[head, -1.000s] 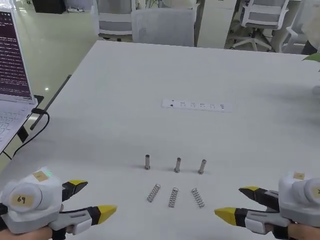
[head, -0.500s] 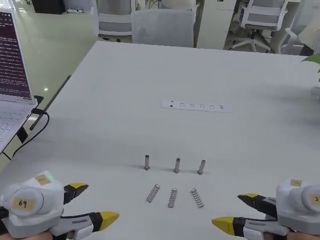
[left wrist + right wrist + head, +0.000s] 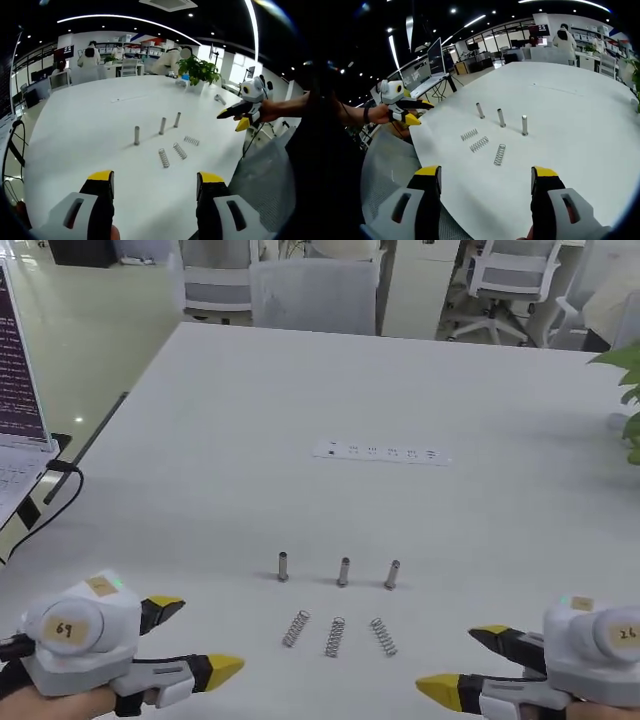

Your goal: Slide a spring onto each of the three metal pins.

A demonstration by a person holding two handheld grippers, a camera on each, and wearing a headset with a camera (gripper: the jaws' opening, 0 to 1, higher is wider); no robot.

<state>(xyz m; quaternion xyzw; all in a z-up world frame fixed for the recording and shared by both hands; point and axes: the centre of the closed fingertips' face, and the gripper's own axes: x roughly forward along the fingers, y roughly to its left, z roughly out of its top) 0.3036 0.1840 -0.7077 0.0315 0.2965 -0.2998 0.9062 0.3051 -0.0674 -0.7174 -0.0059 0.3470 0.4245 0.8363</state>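
Left hand-held gripper (image 3: 205, 637) and right hand-held gripper (image 3: 452, 660) — both spread, holding nothing, at the near edge of the surface (image 3: 300, 390). Between them three springs (image 3: 335, 636) lie loose. Just beyond, three pins (image 3: 343, 572) stand upright in a row — all bare.

On white tabletop (image 3: 250, 410): 3 short metal pins (image 3: 344, 571) upright in a row, L to R. 3 small wire springs (image 3: 335, 636) lie just in front. Well behind, flat white power strip (image 3: 380, 453); far L, open laptop (image 3: 15, 410).

Three metal pins (image 3: 342, 572) upright in row; three springs (image 3: 334, 636) lying flat just before them
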